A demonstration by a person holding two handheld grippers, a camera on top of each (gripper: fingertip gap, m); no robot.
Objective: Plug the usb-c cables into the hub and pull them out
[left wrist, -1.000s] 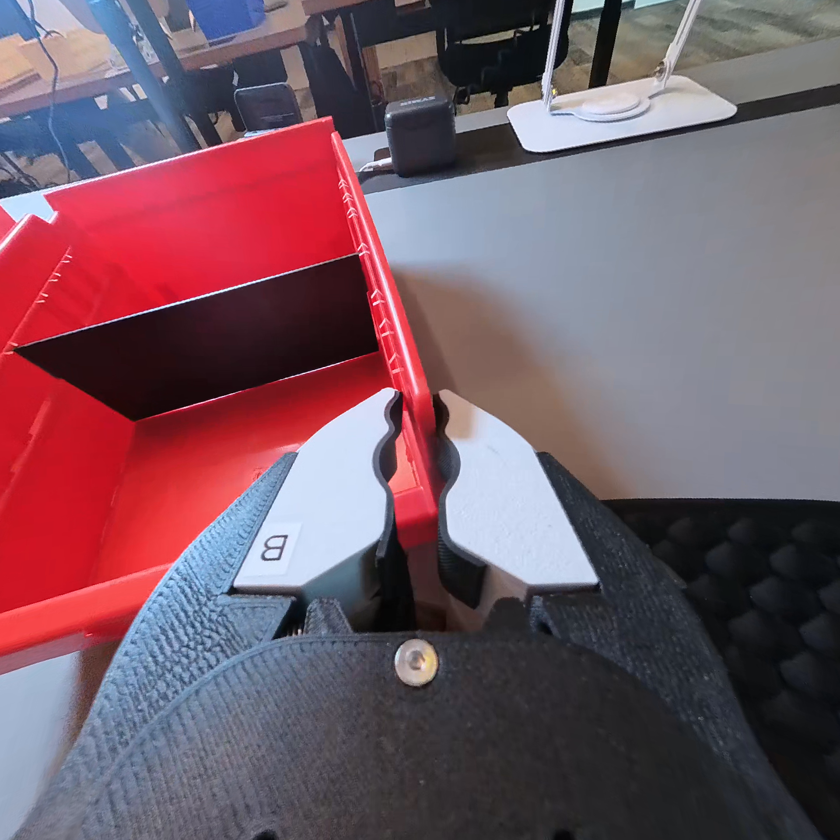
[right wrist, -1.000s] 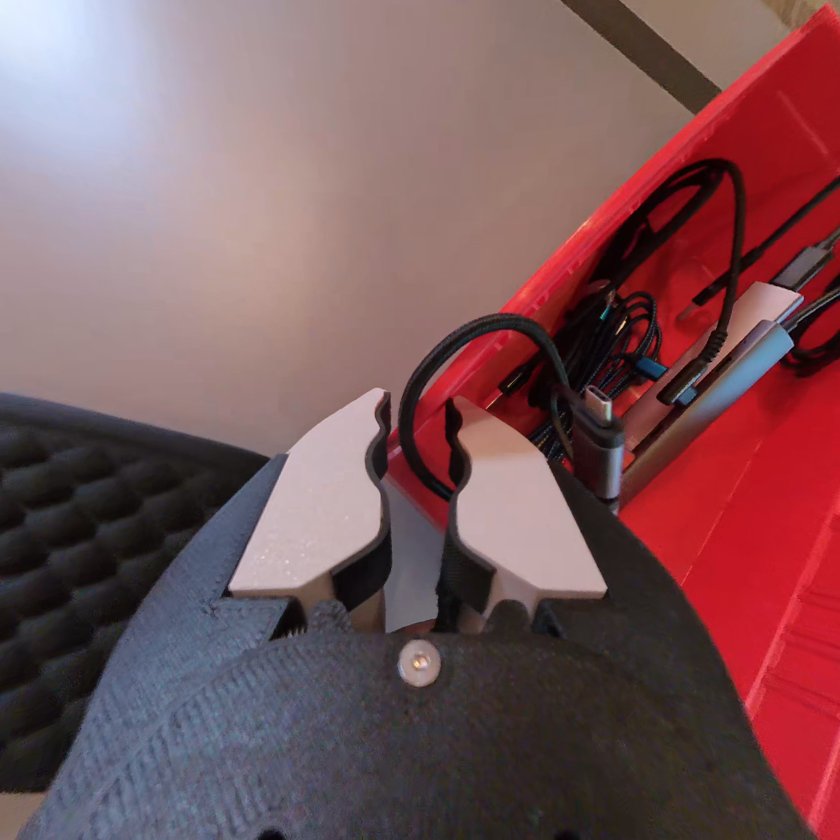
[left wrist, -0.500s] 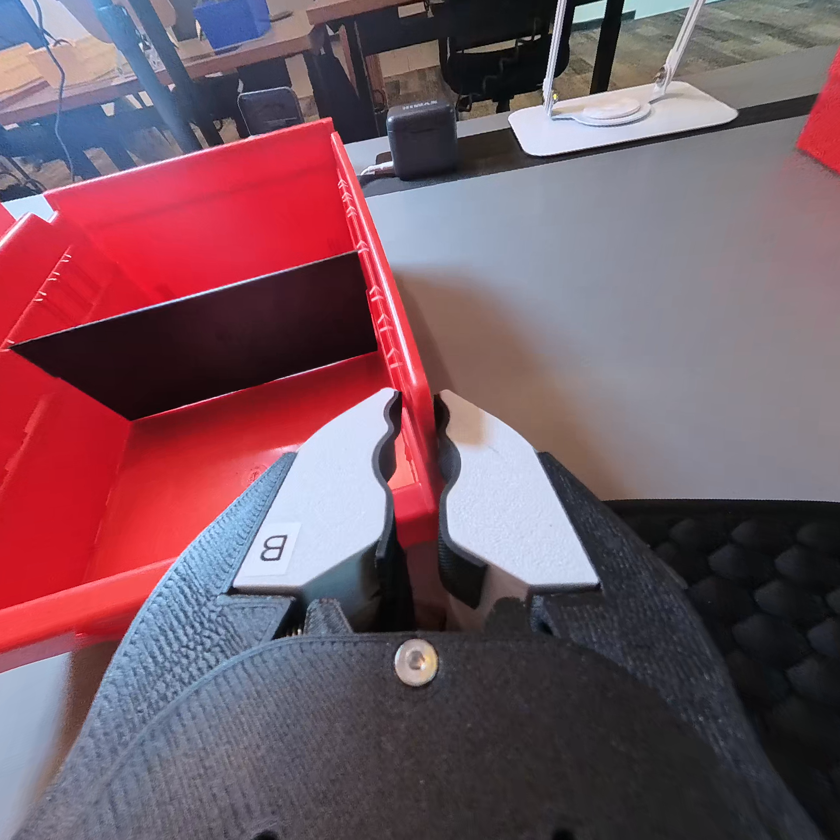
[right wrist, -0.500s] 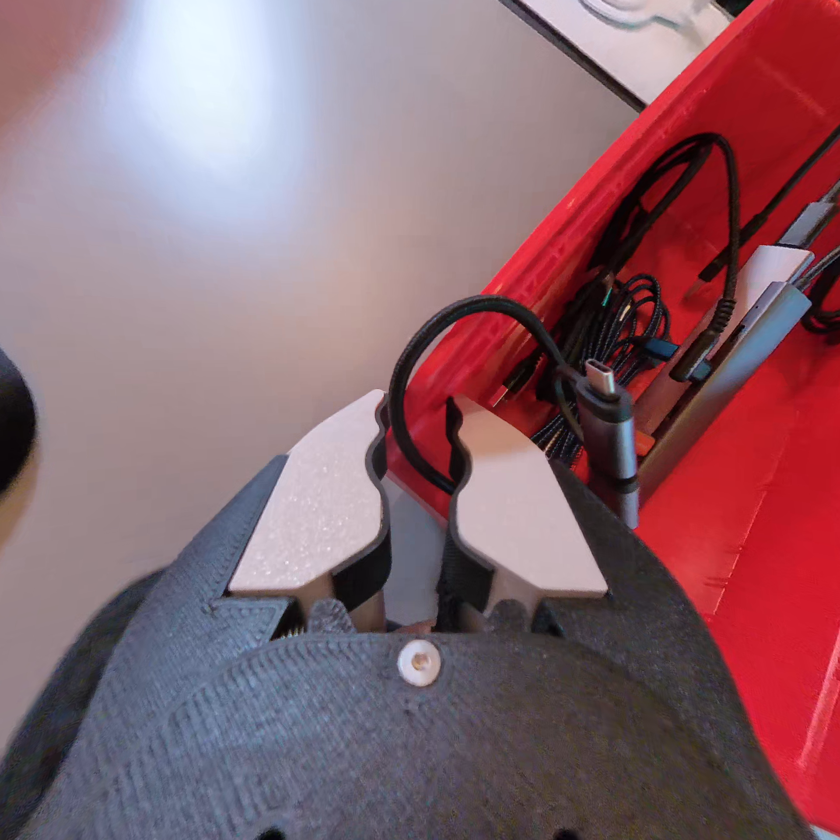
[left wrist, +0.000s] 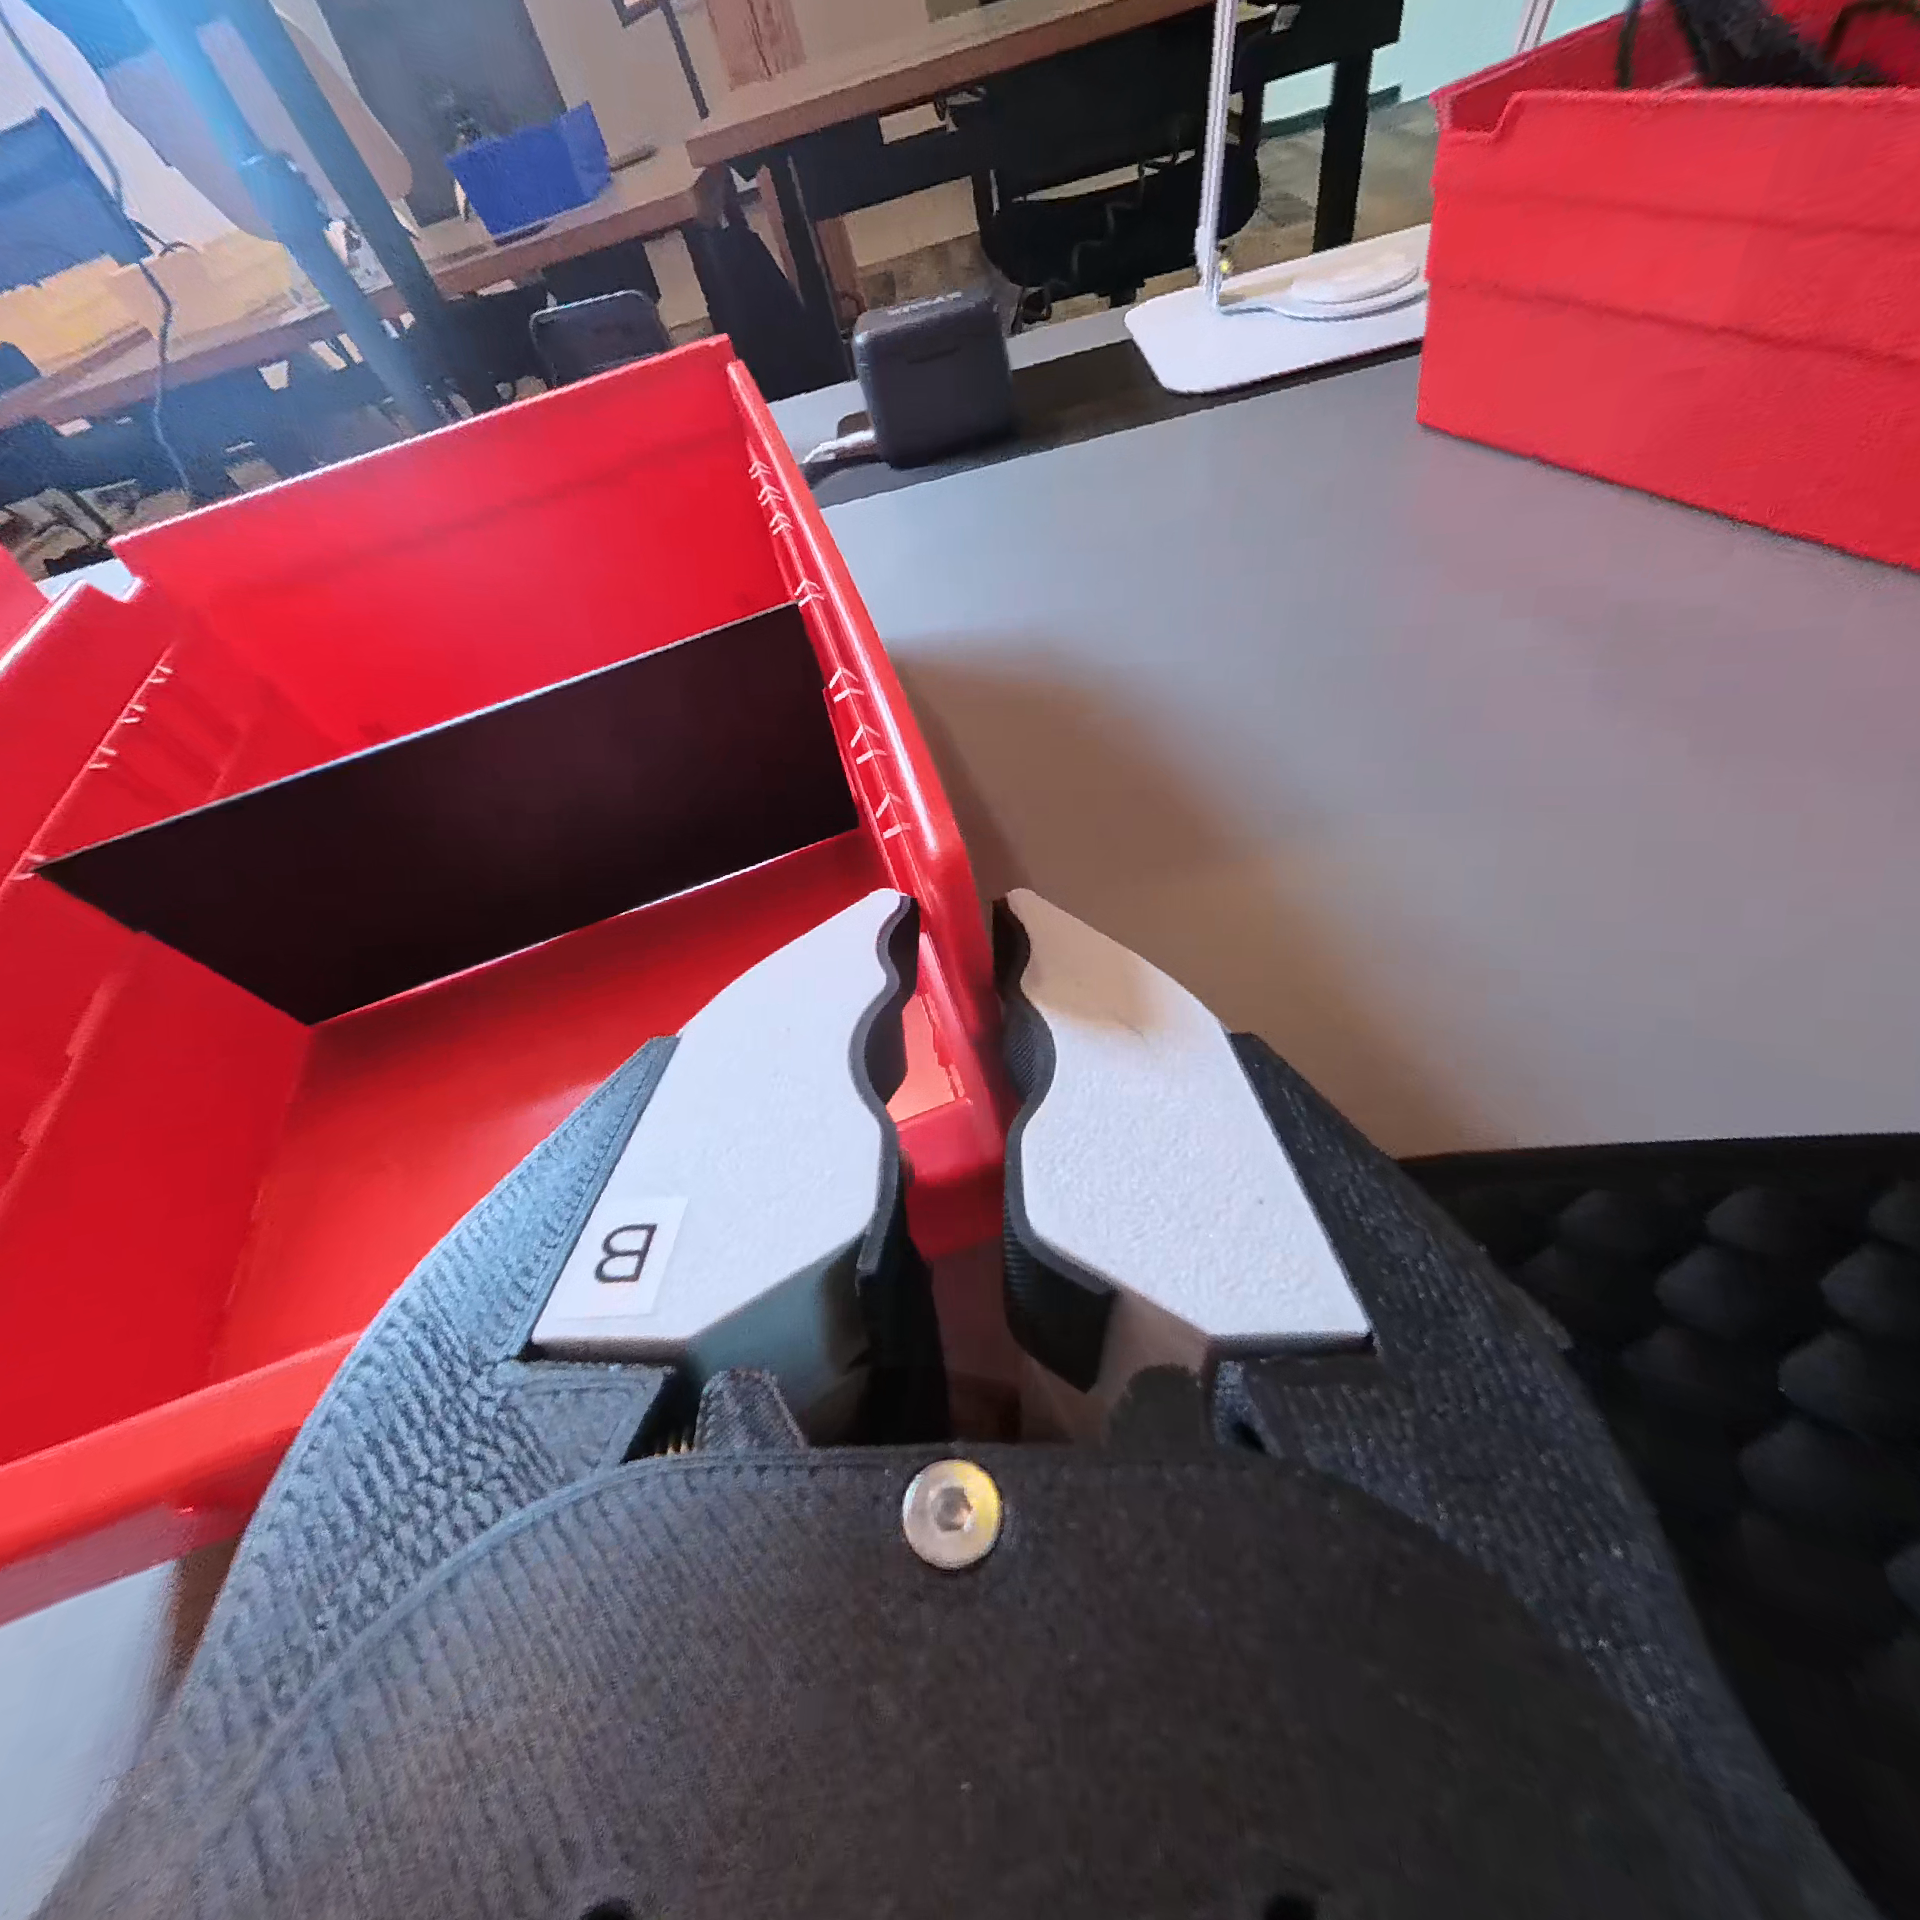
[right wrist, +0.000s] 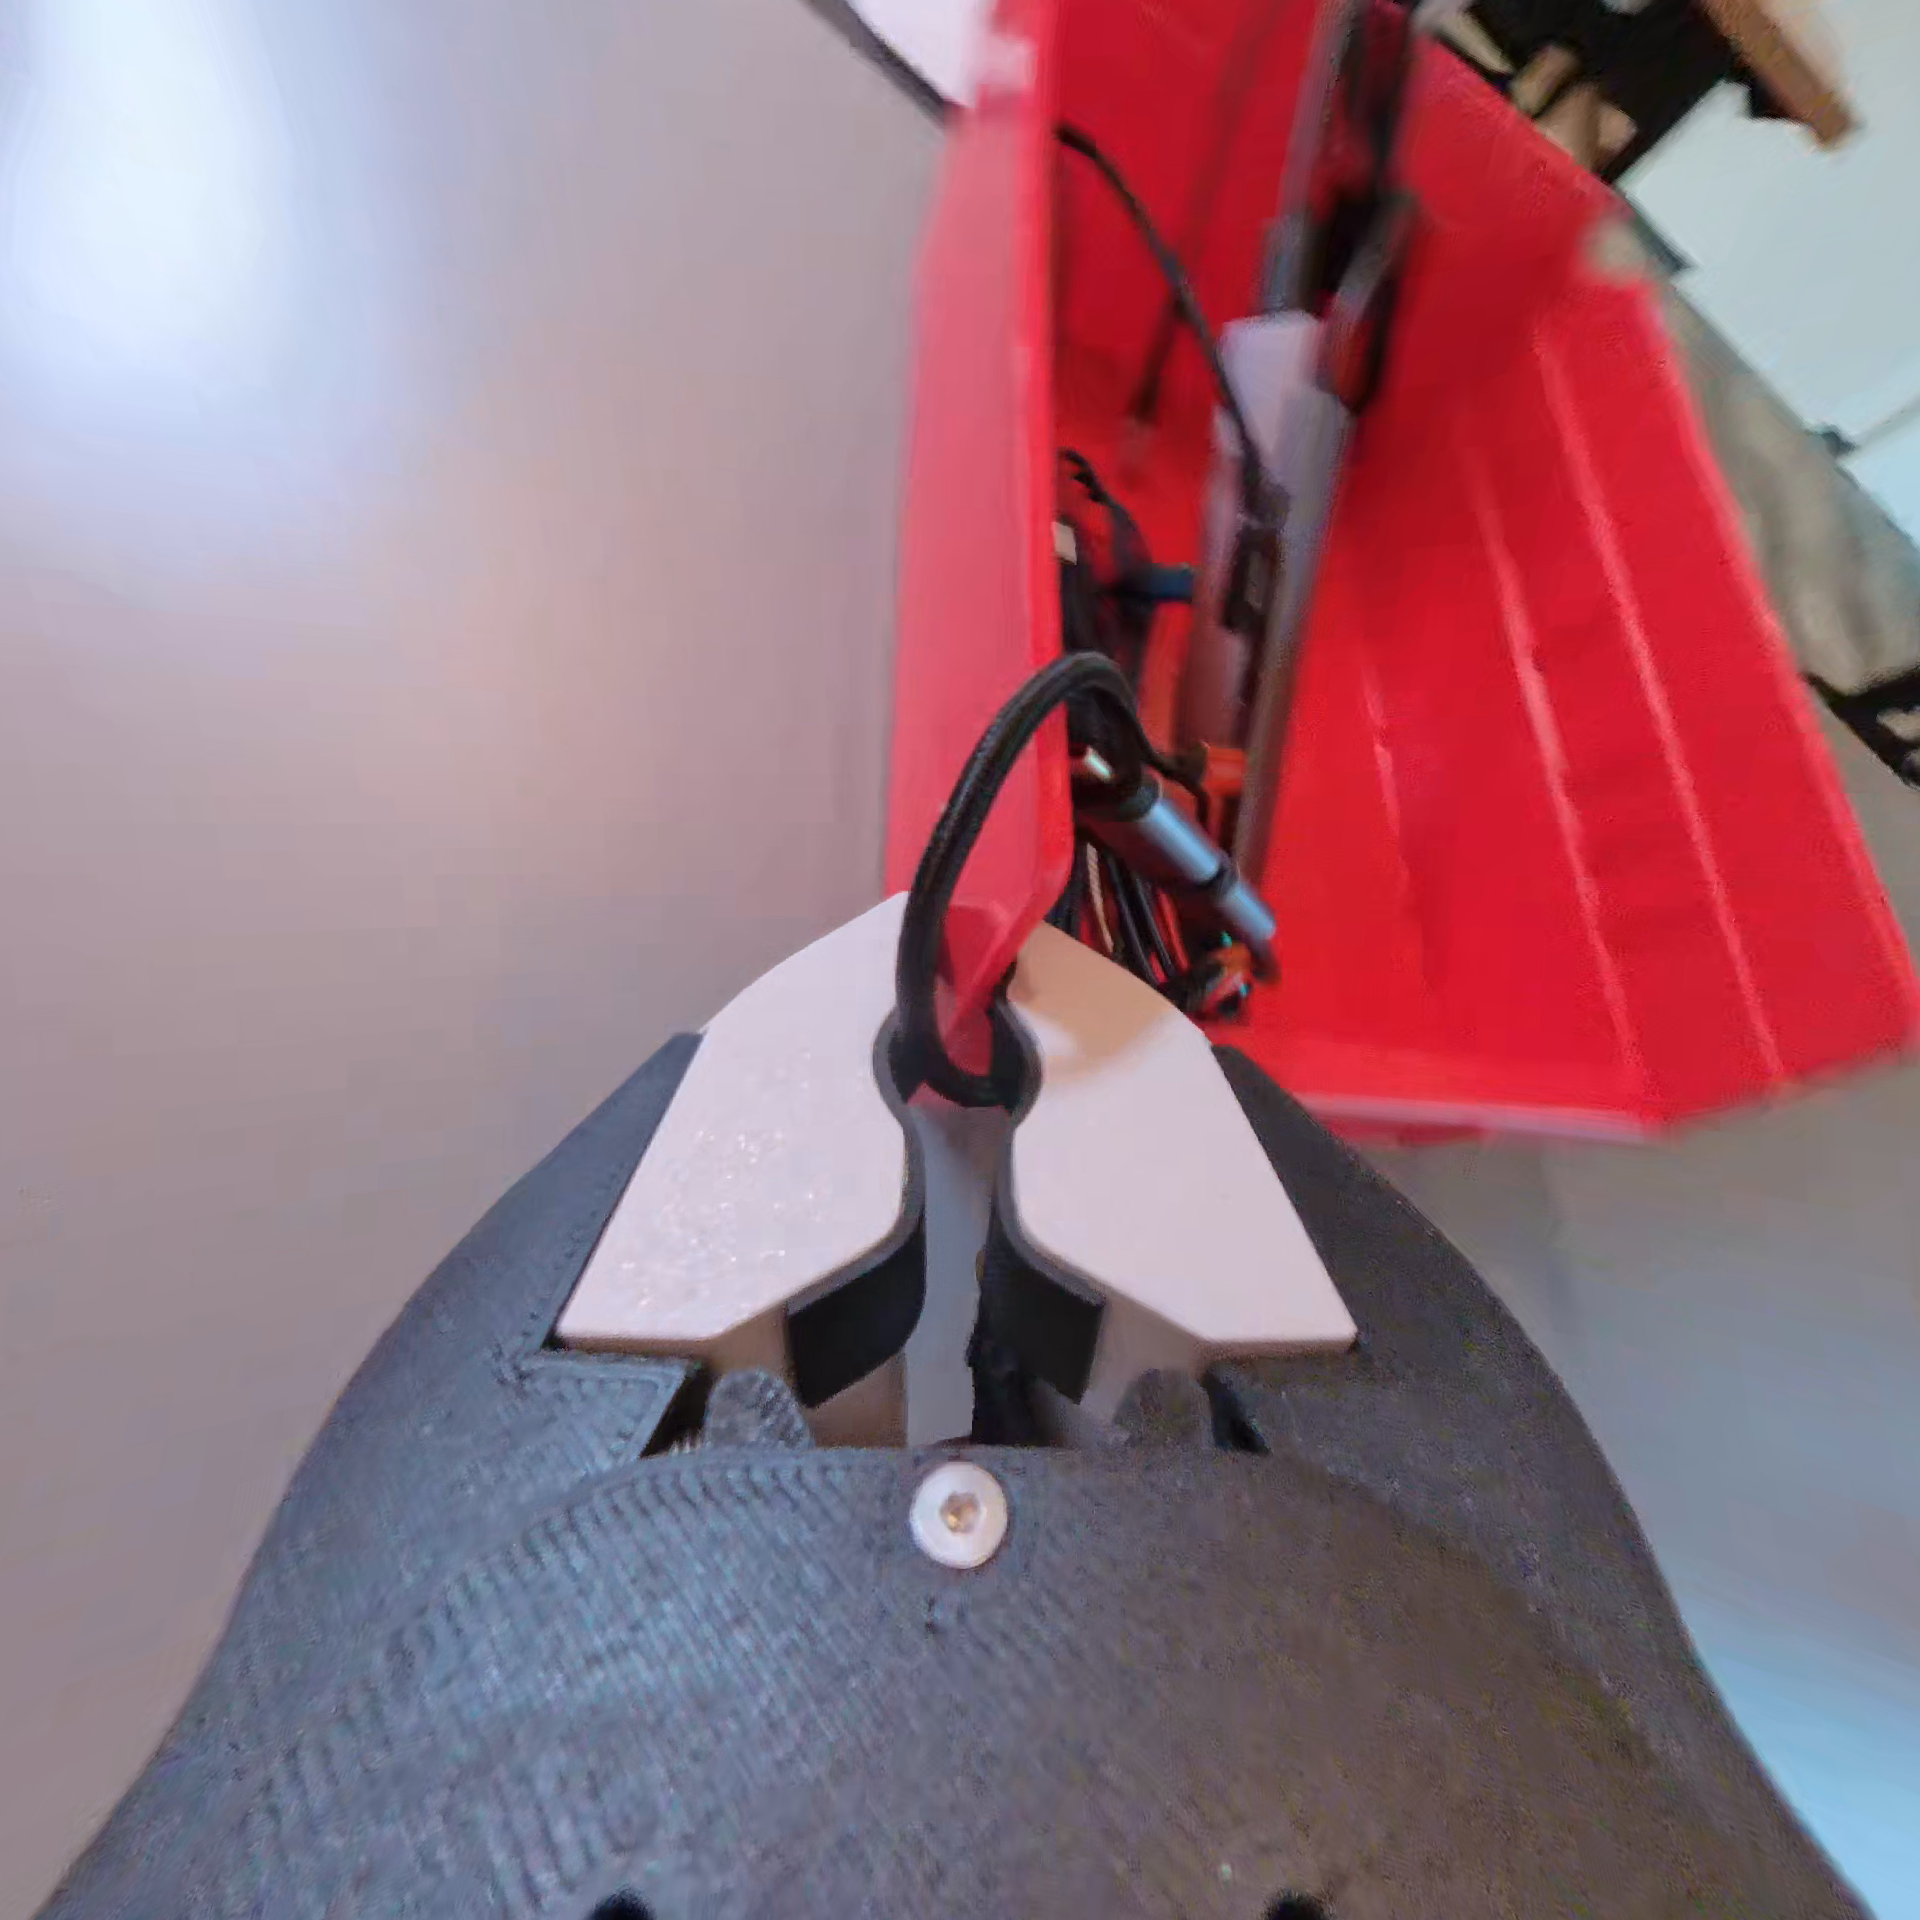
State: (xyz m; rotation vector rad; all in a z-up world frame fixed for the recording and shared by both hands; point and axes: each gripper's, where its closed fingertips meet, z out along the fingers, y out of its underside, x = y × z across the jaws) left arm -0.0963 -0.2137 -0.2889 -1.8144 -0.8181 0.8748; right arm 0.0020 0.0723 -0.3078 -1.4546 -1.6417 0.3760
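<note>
Your right gripper [right wrist: 961,1023] is clamped on the black cable [right wrist: 971,790]; its plug [right wrist: 1195,847] sits at 1 o'clock. Your left gripper [left wrist: 956,940] pinches the red bin [left wrist: 914,831] wall; a letter sticker [left wrist: 623,1252] is on its finger.

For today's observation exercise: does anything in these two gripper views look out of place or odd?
Yes. The right gripper is shut on both the black cable and the red bin's wall, so the cable loops over the rim. The left gripper clamps the empty bin's side wall, not a hub.
</note>
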